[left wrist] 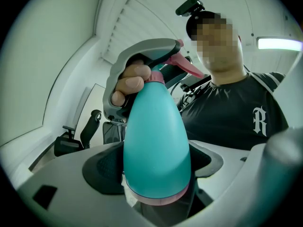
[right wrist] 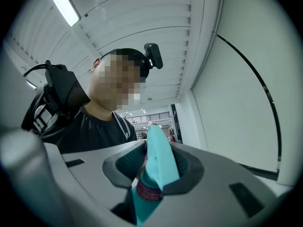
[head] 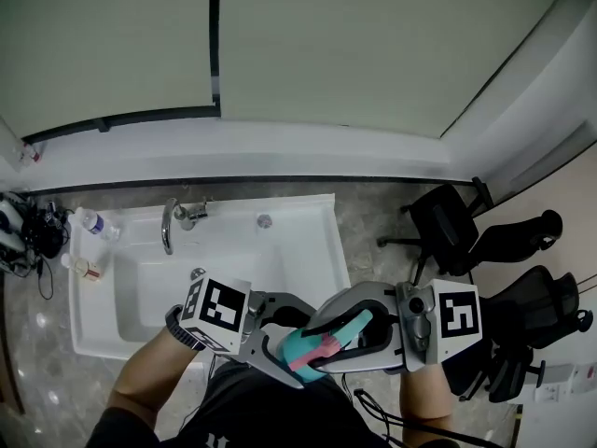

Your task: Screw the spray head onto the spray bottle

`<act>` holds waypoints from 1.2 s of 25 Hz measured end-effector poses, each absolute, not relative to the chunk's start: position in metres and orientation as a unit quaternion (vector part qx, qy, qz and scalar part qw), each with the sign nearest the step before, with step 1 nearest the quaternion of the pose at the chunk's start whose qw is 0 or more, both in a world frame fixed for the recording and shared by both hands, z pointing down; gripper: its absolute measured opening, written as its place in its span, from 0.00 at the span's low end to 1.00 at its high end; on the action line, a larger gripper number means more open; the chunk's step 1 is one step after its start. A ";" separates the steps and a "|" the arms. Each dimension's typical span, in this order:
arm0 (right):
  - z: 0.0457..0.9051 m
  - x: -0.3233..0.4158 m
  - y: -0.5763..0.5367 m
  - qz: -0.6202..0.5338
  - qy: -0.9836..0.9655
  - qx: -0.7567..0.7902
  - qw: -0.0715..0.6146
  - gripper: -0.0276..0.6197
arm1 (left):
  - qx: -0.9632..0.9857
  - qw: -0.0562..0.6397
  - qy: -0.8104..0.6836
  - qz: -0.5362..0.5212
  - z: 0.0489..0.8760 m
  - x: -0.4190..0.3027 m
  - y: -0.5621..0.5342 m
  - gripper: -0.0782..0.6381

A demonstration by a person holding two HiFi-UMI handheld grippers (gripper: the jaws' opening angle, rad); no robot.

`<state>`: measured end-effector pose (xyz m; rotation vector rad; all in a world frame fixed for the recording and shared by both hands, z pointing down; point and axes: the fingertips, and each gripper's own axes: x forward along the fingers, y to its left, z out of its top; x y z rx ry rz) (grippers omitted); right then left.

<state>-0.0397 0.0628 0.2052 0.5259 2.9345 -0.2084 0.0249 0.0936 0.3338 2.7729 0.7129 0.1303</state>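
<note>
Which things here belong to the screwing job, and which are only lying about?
Job in hand:
- bottle, held in the left hand-held gripper
- spray head, held in the right hand-held gripper

Lying about:
- sink
- faucet
- small bottles beside the sink
- chairs

A white gothic letter R [left wrist: 259,121] stands on the person's black shirt [left wrist: 232,110], beyond and to the right of the fingers [left wrist: 102,171] of the left gripper [left wrist: 156,169]; no other print can be read
</note>
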 end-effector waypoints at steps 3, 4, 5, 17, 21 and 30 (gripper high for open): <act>0.216 -0.055 0.081 -0.083 0.979 0.169 0.074 0.21 | 0.955 0.149 0.254 0.041 0.342 0.010 0.116 0.66; 0.220 -0.059 0.087 -0.088 0.979 0.168 0.074 0.21 | 0.953 0.155 0.256 0.040 0.346 0.006 0.124 0.66; 0.224 -0.062 0.094 -0.094 0.979 0.167 0.075 0.21 | 0.952 0.161 0.258 0.039 0.349 0.003 0.133 0.66; 0.223 -0.025 0.257 -0.077 0.969 0.217 0.092 0.20 | 0.961 0.168 0.216 0.035 0.348 0.040 0.290 0.65; 0.235 0.017 0.332 -0.084 0.964 0.232 0.100 0.20 | 0.963 0.177 0.200 0.042 0.360 0.081 0.365 0.65; 0.225 0.090 0.473 -0.090 0.953 0.262 0.120 0.18 | 0.962 0.198 0.176 0.062 0.350 0.153 0.508 0.65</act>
